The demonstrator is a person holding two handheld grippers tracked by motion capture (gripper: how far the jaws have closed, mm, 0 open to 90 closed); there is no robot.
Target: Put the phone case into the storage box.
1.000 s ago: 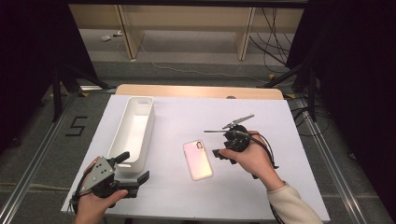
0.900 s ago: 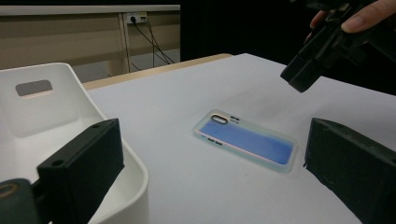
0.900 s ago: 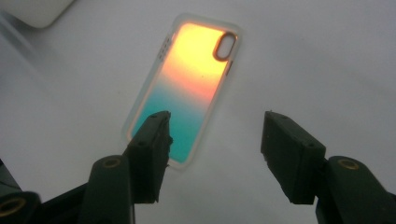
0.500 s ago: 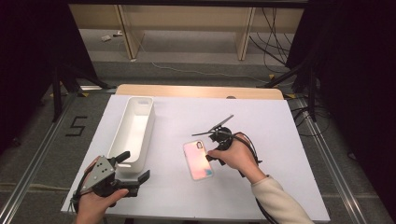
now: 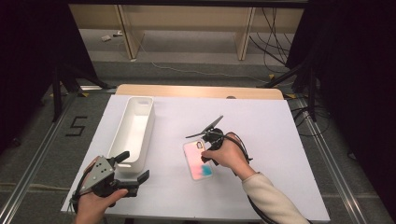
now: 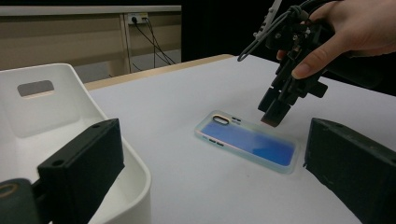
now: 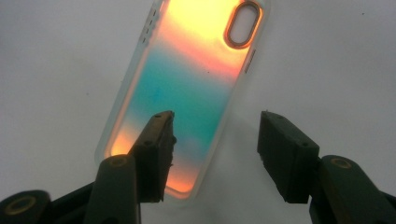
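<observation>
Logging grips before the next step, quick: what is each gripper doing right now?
Left gripper: open, holding nothing, beside the white bin.
Right gripper: open, holding nothing, jaws poised over the phone case, one above it, one beside its edge.

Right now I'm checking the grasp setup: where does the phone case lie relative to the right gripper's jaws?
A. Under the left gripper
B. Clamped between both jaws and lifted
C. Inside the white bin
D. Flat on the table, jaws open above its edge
D: the phone case lies flat on the white table, with the right gripper open over its edge.
</observation>
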